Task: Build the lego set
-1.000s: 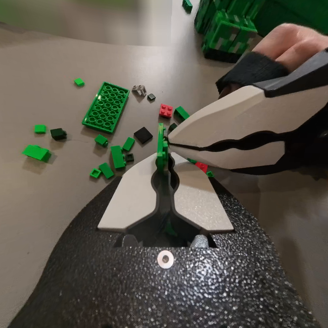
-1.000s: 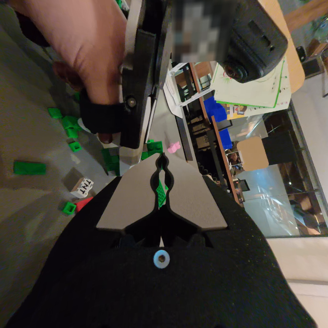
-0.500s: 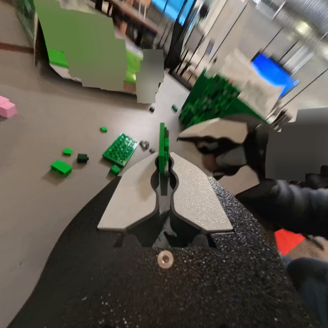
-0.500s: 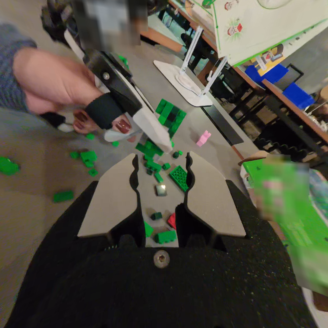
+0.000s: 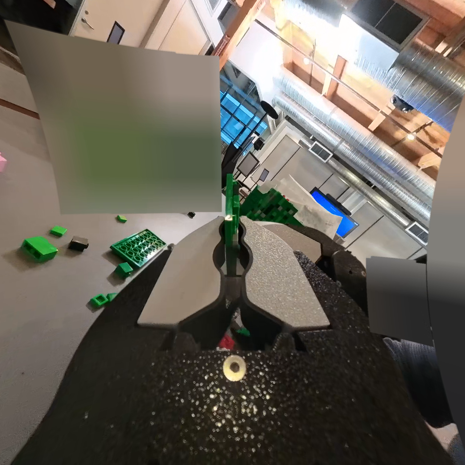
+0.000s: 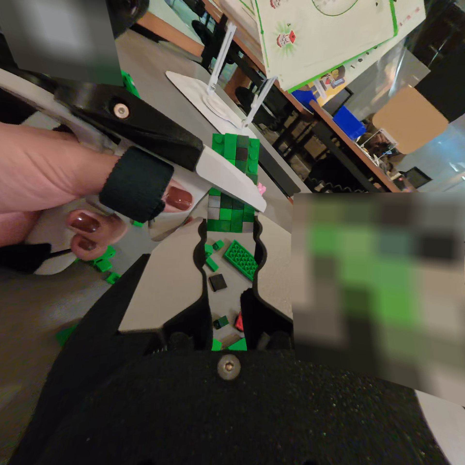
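Note:
My left gripper (image 5: 232, 221) is shut on a flat green panel of small tiles (image 5: 232, 201), seen edge-on and held upright above the table. In the right wrist view the same panel (image 6: 235, 148) faces the camera, with green, dark and grey squares, and the left gripper's white finger (image 6: 226, 181) crosses in front of it. My right gripper (image 6: 230, 221) is open and empty, its tips just below the panel's lower edge. A green studded plate (image 5: 138, 247) lies on the grey table (image 5: 37, 314); it also shows between the right fingers (image 6: 241, 259).
Loose green bricks (image 5: 39, 247), a black piece (image 5: 78, 243) and small green tiles (image 5: 100, 300) lie left. A black tile (image 6: 217, 281) and red brick (image 6: 238, 322) lie under the right gripper. A large green build (image 5: 271, 206) stands behind. A white stand (image 6: 208, 98) holds an instruction sheet (image 6: 327, 32). Left and right tips are no more than a few centimetres apart.
The right gripper let go of the panel, opened and drew back. The left gripper tilted up and lifted the panel away from the table.

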`<state>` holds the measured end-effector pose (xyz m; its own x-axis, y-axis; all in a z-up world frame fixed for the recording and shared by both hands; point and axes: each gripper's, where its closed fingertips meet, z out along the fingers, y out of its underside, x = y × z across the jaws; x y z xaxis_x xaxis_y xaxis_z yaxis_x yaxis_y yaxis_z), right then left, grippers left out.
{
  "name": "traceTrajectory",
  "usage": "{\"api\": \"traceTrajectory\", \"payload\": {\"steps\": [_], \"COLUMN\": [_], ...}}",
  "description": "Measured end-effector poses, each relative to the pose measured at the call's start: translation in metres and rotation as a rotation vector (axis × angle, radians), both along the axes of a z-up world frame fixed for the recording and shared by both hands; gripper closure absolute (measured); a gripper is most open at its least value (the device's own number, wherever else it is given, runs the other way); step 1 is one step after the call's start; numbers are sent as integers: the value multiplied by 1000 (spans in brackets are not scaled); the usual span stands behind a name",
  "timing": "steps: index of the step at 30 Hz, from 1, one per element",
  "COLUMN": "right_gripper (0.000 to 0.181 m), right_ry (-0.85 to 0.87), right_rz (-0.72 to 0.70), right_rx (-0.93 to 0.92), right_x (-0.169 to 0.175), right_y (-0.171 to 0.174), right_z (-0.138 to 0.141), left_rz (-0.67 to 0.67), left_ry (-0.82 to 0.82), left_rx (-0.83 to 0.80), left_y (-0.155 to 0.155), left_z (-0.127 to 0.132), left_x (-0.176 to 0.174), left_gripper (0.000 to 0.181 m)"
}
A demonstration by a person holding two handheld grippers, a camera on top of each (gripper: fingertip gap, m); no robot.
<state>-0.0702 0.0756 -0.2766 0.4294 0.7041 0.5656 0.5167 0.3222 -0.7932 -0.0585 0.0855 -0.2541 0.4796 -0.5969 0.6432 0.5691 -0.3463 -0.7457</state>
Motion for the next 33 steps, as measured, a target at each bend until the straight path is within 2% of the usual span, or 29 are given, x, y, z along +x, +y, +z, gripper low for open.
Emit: {"api": "traceTrajectory", "payload": {"steps": [17,21,28,33], "right_gripper": [147,147,147,148], "right_ry": [-2,25,33,61], "right_rz": [208,268,257,341], "right_rx": [-172,-269,-275,-356], "right_x": [7,9,7,9], "right_y": [-4,-6,-4,-9], "right_z": [-8,-11,-15,-16], "left_rz": [-85,-108,-115,-201], "left_ry": [140,228,234,262], "left_rx": [-7,16,-12,-26], "left_y": [-1,-2,0,-4], "left_z": [-10,-13,-17,-22], "left_x": [7,10,9,11], "left_gripper": [175,176,176,176]}}
